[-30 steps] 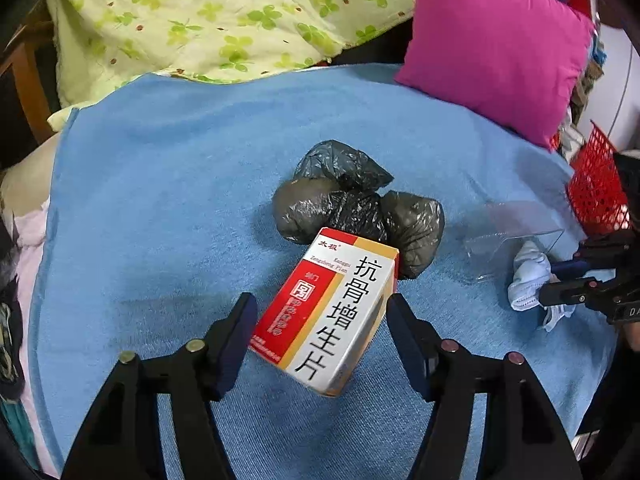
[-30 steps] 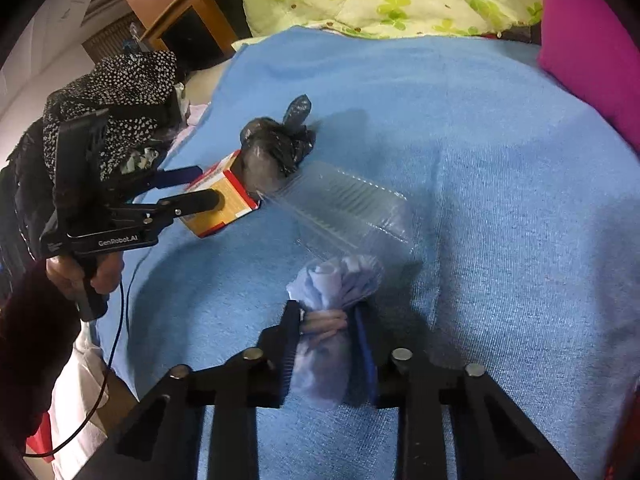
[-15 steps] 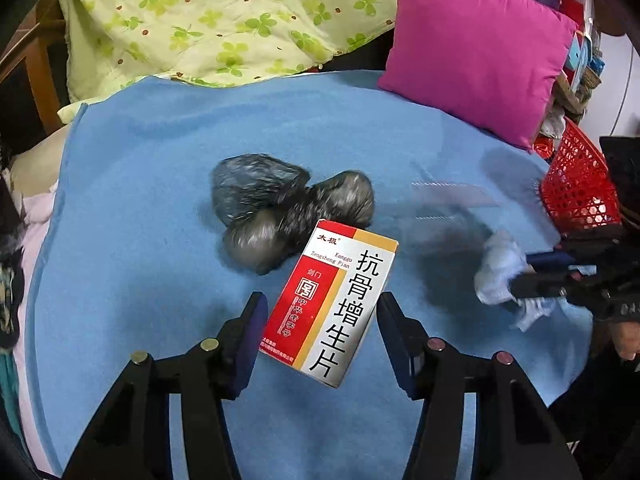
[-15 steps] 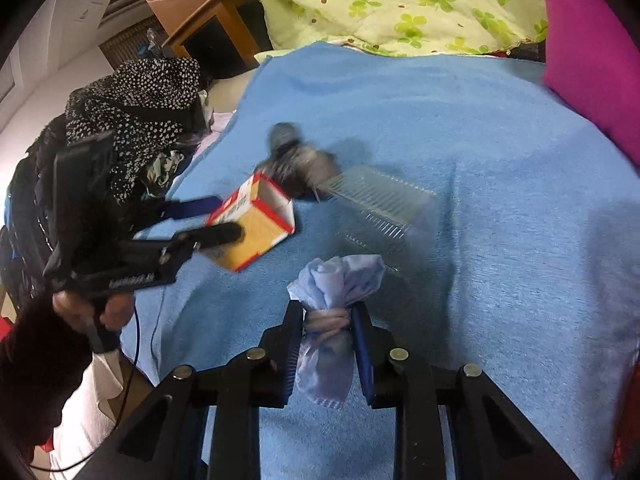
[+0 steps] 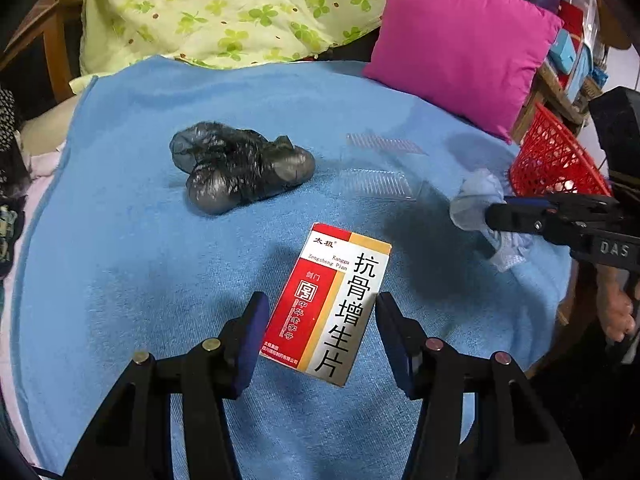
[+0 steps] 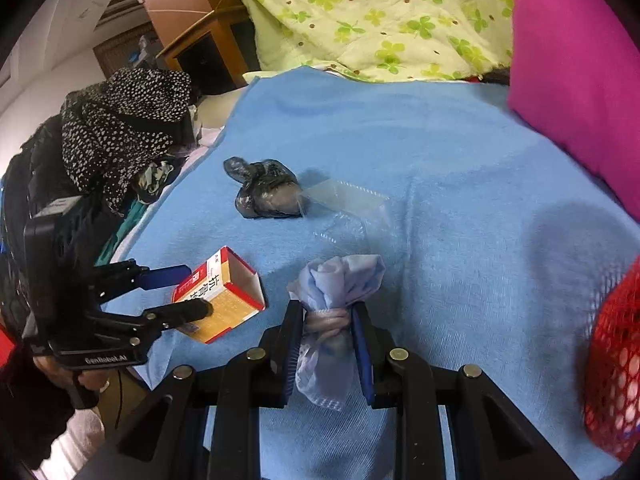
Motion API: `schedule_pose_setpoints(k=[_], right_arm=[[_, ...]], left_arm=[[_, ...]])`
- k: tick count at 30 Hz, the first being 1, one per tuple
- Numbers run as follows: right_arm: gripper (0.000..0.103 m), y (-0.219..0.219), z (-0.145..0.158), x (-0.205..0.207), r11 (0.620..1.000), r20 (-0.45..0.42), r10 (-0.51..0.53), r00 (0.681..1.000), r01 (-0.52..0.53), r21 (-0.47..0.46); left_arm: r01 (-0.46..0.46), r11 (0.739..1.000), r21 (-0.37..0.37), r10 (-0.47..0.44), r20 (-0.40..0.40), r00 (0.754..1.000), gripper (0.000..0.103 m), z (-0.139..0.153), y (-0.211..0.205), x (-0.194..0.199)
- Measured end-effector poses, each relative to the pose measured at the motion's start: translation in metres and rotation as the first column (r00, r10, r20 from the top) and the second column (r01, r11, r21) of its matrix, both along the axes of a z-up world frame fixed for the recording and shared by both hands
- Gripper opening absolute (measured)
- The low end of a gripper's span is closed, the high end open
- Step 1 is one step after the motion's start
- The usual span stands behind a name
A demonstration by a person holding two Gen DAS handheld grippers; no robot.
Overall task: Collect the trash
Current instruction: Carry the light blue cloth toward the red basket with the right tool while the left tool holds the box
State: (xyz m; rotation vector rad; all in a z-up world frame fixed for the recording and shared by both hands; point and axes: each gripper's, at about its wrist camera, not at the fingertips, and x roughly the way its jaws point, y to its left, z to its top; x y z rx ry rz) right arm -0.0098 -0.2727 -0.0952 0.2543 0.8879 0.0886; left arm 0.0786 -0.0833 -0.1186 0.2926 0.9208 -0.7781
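Cardboard, printed glossy red, gold and white with bold black characters, forms the rectangular medicine box [image 5: 329,304] that the left gripper [image 5: 318,332] pinches between its blue-padded black fingers; in the right wrist view the box [image 6: 219,297] hangs above the blanket with one end flap open, showing a hollow interior. Soft, pale blue crumpled cloth [image 6: 334,308], knotted at its waist and flaring into wrinkled folds above, sits squeezed in the right gripper [image 6: 329,344], whose ribbed blue pads press into it from both sides.

Below both tools spreads a blue terry blanket [image 5: 140,240] with a fine looped nap. On it lies a lumpy black plastic bag [image 5: 240,172], thin and shiny, bulging in rounded lobes. Just beside the bag rests a clear plastic clamshell tray [image 5: 380,172], flat and ridged along its edges, nearly invisible against the blue.

A red mesh basket [image 5: 554,164] of rigid plastic lattice stands at the blanket's right edge, near the cloth. A plump magenta pillow [image 5: 460,44] and a quilted yellow-green clover-print comforter [image 5: 224,12] lie beyond.
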Motion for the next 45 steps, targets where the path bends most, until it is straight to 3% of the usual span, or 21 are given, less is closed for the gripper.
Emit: schedule_pose_setpoints(k=[11, 19, 33, 45], right_arm=[[0.027, 0.003, -0.019, -0.002, 0.998, -0.066, -0.022, 0.998, 0.018, -0.059], [0.027, -0.005, -0.012, -0.006, 0.998, -0.031, -0.037, 0.999, 0.036, -0.048], [0.027, -0.031, 0.018, -0.028, 0.996, 0.074, -0.079, 0.994, 0.081, -0.035], [0.027, -0.040, 0.031, -0.036, 0.995, 0.121, -0.089, 0.989, 0.094, -0.033]], left_arm=[[-0.049, 0.990, 0.131, 0.031, 0.135, 0.990, 0.057, -0.003, -0.019, -0.024], [-0.074, 0.982, 0.171, 0.036, 0.217, 0.976, 0.056, 0.006, -0.033, -0.040], [-0.106, 0.976, 0.190, 0.021, 0.404, 0.915, 0.056, 0.067, -0.072, -0.072], [-0.170, 0.970, 0.172, 0.079, 0.439, 0.895, 0.056, 0.083, -0.080, -0.089]])
